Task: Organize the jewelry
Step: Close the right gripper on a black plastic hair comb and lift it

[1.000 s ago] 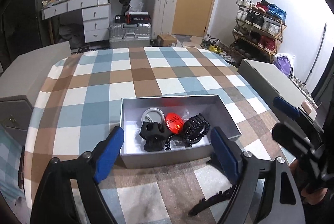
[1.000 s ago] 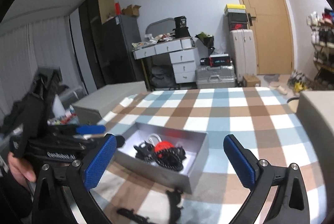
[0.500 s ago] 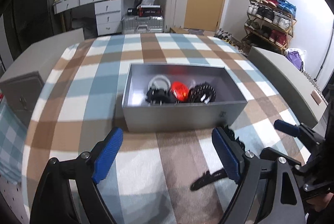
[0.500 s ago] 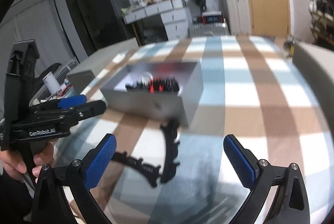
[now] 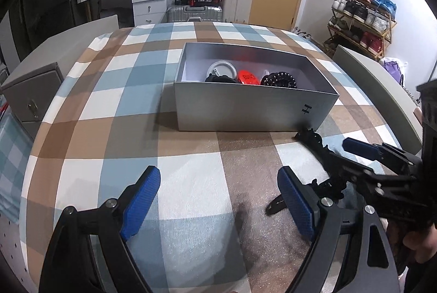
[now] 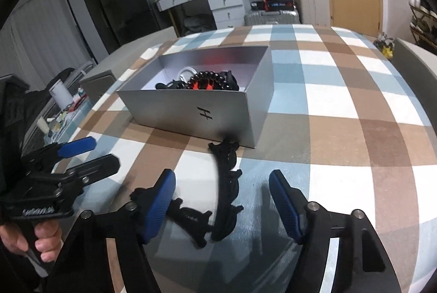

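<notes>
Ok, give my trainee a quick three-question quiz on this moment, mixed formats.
1. True or false: the black headband already lies inside the silver box.
2. What lies between the right gripper jaws? A) red badge B) black headband C) nothing
3. Fill in: the left gripper jaws hold ____.

Key: 1 false; it lies on the checked cloth, one end at the box corner. 2 B; the jaws are closing. 3 nothing.

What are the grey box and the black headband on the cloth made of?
Grey box: probably coated cardboard; thin flat walls, brushed metallic sheen, printed mark. Black headband: likely rigid plastic; thin arc holding its shape, toothed edge, matte black.
</notes>
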{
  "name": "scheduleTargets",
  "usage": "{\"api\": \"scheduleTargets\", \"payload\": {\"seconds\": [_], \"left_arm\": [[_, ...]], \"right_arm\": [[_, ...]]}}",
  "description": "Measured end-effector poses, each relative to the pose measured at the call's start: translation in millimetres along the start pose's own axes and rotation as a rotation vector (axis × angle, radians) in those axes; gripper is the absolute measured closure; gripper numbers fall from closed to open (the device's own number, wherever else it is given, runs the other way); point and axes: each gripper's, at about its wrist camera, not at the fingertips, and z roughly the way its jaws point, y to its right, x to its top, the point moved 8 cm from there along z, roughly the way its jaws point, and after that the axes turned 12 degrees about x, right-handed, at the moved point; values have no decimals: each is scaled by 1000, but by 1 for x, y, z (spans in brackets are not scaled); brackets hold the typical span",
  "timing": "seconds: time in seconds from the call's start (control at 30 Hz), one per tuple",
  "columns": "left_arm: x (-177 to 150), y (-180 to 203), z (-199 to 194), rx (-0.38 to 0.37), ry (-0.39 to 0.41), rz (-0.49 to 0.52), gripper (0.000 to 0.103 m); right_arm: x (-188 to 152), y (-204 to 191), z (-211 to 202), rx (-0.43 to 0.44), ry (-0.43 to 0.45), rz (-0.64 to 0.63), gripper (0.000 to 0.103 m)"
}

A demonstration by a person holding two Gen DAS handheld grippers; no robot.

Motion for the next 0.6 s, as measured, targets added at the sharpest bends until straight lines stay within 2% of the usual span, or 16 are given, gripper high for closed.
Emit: {"api": "scheduleTargets", "payload": {"seconds": [0.03, 0.17, 0.27, 0.33, 0.37, 0.4, 0.6], "left_arm": [[-1, 1, -1, 1, 3, 2, 19], [-1, 1, -1, -4, 7, 8, 18], [-2, 1, -1, -9, 7, 12, 19], [-3, 1, -1, -11, 7, 14, 19], [-2, 2, -1, -9, 8, 16, 18], [-2, 2, -1, -8, 9, 16, 18], [-2, 3, -3, -9, 11, 23, 18]], "right_arm": [[0, 1, 2, -1, -7, 6, 42], [-2, 3, 7, -22, -33, 6, 52], [-3, 2, 8, -53, -47, -19, 64], [-4, 2, 8, -70, -56, -38, 76], [-5, 2, 8, -77, -58, -42, 86], [-5, 2, 8, -79, -60, -43, 89], [-5, 4, 5, -35, -33, -9, 89]]}}
